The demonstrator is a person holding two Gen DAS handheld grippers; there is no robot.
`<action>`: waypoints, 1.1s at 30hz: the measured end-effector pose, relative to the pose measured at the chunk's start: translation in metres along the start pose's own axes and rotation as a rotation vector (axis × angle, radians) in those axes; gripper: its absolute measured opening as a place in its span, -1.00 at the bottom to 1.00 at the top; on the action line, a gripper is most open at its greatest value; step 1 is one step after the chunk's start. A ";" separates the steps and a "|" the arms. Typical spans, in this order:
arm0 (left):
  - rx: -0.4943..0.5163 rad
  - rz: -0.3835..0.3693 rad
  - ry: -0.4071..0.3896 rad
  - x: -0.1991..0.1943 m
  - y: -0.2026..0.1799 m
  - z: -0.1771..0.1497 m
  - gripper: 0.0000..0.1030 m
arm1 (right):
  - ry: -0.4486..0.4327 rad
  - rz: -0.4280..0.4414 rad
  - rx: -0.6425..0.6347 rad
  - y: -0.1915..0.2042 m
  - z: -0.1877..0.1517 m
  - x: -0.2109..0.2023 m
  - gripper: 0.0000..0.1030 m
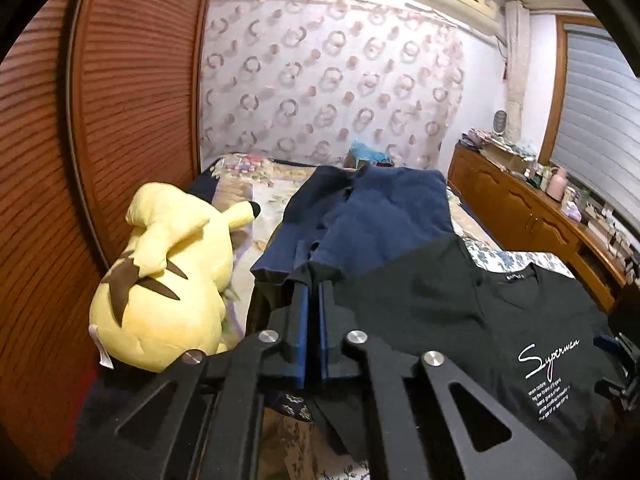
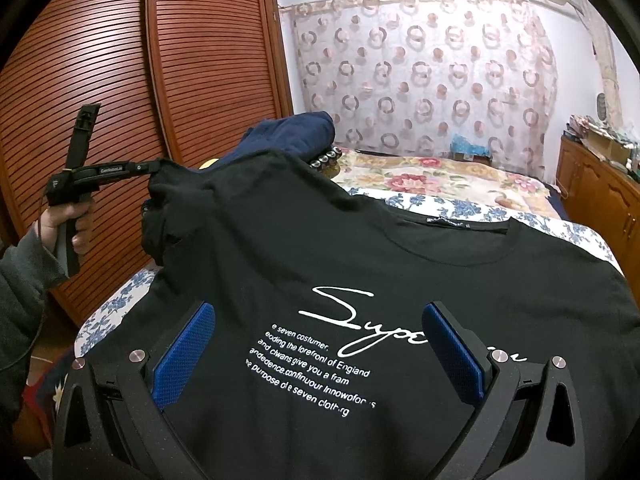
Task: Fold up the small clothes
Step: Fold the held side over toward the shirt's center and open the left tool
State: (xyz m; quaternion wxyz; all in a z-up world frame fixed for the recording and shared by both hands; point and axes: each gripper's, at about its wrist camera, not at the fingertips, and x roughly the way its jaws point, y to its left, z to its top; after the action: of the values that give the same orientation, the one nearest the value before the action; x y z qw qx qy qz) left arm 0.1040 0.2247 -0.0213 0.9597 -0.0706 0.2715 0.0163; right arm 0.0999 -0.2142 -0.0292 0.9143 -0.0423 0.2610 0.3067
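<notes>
Black T-shirt (image 2: 360,264) with white script across its chest lies face up on the bed (image 2: 460,184), collar toward the far side, over a floral bedspread; its body looks spread mostly flat in the near middle of the scene, while its left sleeve is lifted off the bed. Left gripper (image 1: 314,284) has its jaws closed on that sleeve; in the left wrist view the 2 blue pads stand almost together with a bunch of black cloth pinched at their tips, and in the right wrist view the same gripper, held by a hand (image 2: 66,222) at the far left, pulls the sleeve up into a peak. Right gripper (image 2: 318,320) hovers low over the printed chest with its jaws spread wide; no cloth sits between the pads, and I cannot tell whether they touch the fabric.

Judging by this, the folding is at an early stage: 1 sleeve is gathered and raised, seemingly ready to be carried inward across the body, and no crease shows yet. Folding in the other sleeve and doubling the body appear to remain. A dark blue garment (image 1: 360,216) lies just beyond the shirt, roughly flat and creased, and a yellow plush toy (image 1: 160,276) rests at the left edge of the bed.
</notes>
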 end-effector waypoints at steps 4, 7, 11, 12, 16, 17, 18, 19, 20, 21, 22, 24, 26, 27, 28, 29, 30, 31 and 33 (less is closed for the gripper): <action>0.039 -0.026 -0.045 -0.018 -0.017 0.008 -0.92 | -0.001 -0.003 0.000 -0.001 -0.002 0.000 1.00; 0.087 -0.078 -0.070 -0.033 -0.047 0.024 -0.92 | -0.002 -0.006 0.004 -0.002 -0.002 -0.002 1.00; 0.135 -0.164 -0.094 -0.044 -0.088 0.045 -0.93 | -0.015 -0.017 0.017 -0.009 0.000 -0.007 1.00; 0.150 -0.178 -0.094 -0.044 -0.098 0.049 -0.93 | -0.019 -0.021 0.023 -0.011 0.001 -0.009 1.00; 0.216 -0.245 -0.062 -0.033 -0.146 0.059 -0.92 | -0.036 -0.043 0.049 -0.024 0.000 -0.017 1.00; 0.240 -0.255 -0.050 -0.026 -0.161 0.059 -0.93 | -0.040 -0.049 0.059 -0.027 -0.001 -0.019 1.00; 0.250 -0.259 -0.043 -0.023 -0.168 0.060 -0.92 | -0.042 -0.054 0.067 -0.030 -0.002 -0.020 1.00; 0.266 -0.261 -0.032 -0.017 -0.178 0.059 -0.92 | -0.044 -0.059 0.075 -0.033 -0.004 -0.022 1.00; 0.282 -0.257 -0.021 -0.009 -0.188 0.057 -0.92 | -0.044 -0.065 0.084 -0.037 -0.006 -0.023 1.00; 0.290 -0.248 -0.015 -0.004 -0.195 0.056 -0.92 | -0.042 -0.069 0.091 -0.039 -0.007 -0.024 1.00; 0.298 -0.234 -0.007 0.002 -0.201 0.053 -0.92 | -0.041 -0.074 0.097 -0.042 -0.009 -0.025 1.00; 0.307 -0.221 0.030 0.016 -0.209 0.048 -0.81 | -0.037 -0.080 0.104 -0.043 -0.012 -0.026 1.00; 0.305 -0.246 0.082 0.027 -0.215 0.043 -0.55 | -0.035 -0.086 0.106 -0.042 -0.014 -0.027 1.00; 0.298 -0.263 0.088 0.027 -0.216 0.039 -0.32 | -0.032 -0.089 0.107 -0.040 -0.014 -0.027 1.00; 0.296 -0.271 0.087 0.026 -0.217 0.038 -0.21 | -0.030 -0.092 0.108 -0.039 -0.014 -0.027 1.00; 0.296 -0.274 0.084 0.022 -0.216 0.034 -0.14 | -0.029 -0.096 0.109 -0.037 -0.013 -0.027 1.00; 0.300 -0.267 0.084 0.022 -0.217 0.034 -0.10 | -0.027 -0.099 0.112 -0.037 -0.013 -0.027 1.00; 0.302 -0.256 0.086 0.019 -0.216 0.032 -0.07 | -0.026 -0.100 0.115 -0.038 -0.012 -0.027 1.00; 0.297 -0.253 0.080 0.013 -0.211 0.027 0.06 | -0.023 -0.097 0.118 -0.035 -0.009 -0.027 1.00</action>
State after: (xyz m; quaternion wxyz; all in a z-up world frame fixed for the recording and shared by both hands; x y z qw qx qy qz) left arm 0.1434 0.0194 0.0215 0.9424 0.0375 0.2980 -0.1474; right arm 0.0978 -0.2587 -0.0264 0.9320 0.0028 0.2658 0.2466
